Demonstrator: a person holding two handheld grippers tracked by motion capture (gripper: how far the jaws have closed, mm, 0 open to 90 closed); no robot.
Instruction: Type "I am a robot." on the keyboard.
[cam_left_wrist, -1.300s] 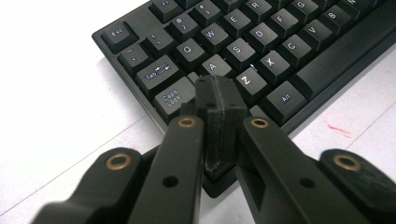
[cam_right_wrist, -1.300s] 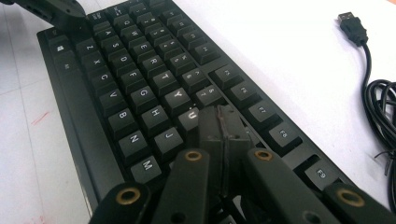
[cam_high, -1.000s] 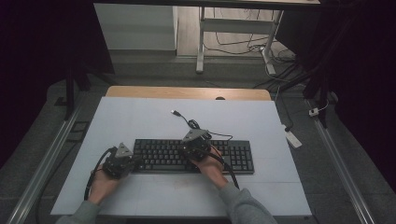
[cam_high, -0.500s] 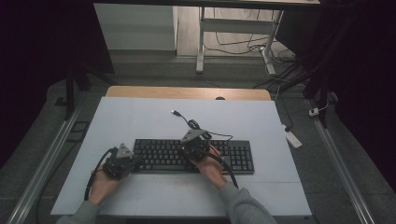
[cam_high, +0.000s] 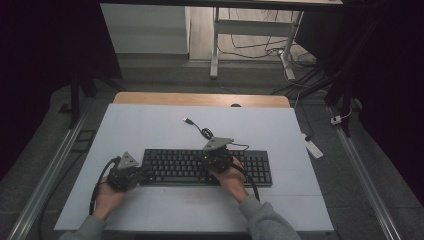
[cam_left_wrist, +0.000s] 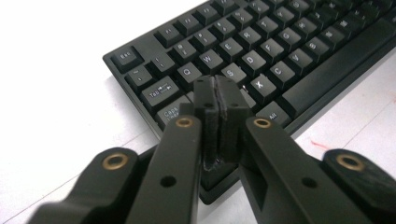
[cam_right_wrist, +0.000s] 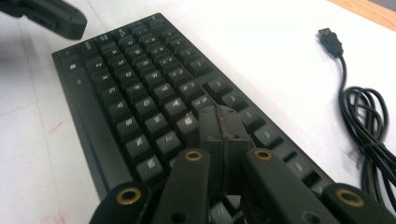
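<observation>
Your left gripper (cam_left_wrist: 217, 100) clenched empty, over the left keys | flat black plastic keyboard (cam_high: 205, 167) lies lengthwise across lower centre | your right gripper (cam_right_wrist: 224, 128) clenched empty, mid-keys

Right gripper shifts over the keyboard

Against the earlier high view pictures, the right gripper (cam_high: 216, 156) now sits slightly farther up the picture over the black keyboard (cam_high: 260, 167), its grey plate nearer the keyboard's far edge and the coiled cable (cam_high: 206, 133). The shift is small. Its jaws are pressed together with nothing between them, hanging above the keys in the right gripper view.
</observation>
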